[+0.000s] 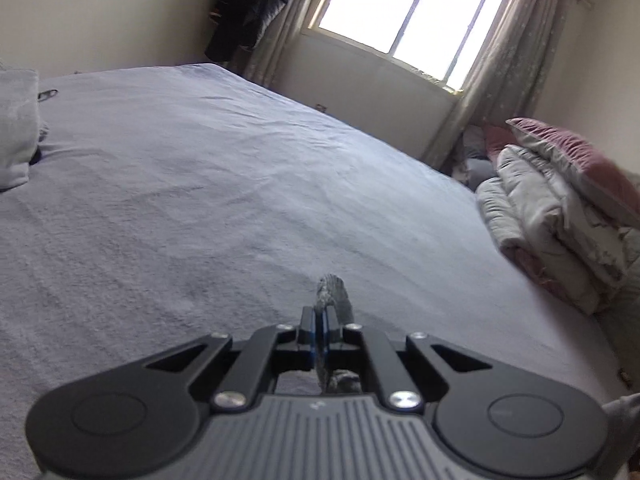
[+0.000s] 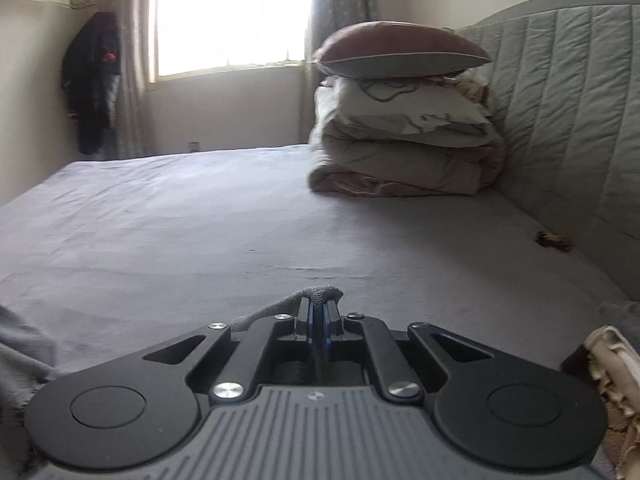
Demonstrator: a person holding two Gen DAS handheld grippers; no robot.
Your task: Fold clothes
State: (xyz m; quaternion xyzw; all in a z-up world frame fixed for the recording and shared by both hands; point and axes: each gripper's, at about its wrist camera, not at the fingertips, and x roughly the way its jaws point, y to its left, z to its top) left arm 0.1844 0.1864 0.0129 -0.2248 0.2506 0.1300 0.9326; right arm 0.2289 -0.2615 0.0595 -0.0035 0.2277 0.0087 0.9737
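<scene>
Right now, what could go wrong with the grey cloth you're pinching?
Each hand-held gripper, left and right, pinches only a small tuft of grey cloth, so it might slip out. The hanging part could bunch up on the bed sheet, making a crooked fold.

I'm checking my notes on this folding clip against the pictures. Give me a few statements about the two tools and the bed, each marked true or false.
1. The left tool is shut on a bit of grey fabric. True.
2. The right tool stands wide open with nothing in it. False: it is shut on a grey knit cloth.
3. A pink pillow tops the stack of folded bedding. True.
4. The stack sits in the middle of the bed. False: it sits by the padded headboard.
5. Dark clothes hang beside the window curtain. True.
</scene>
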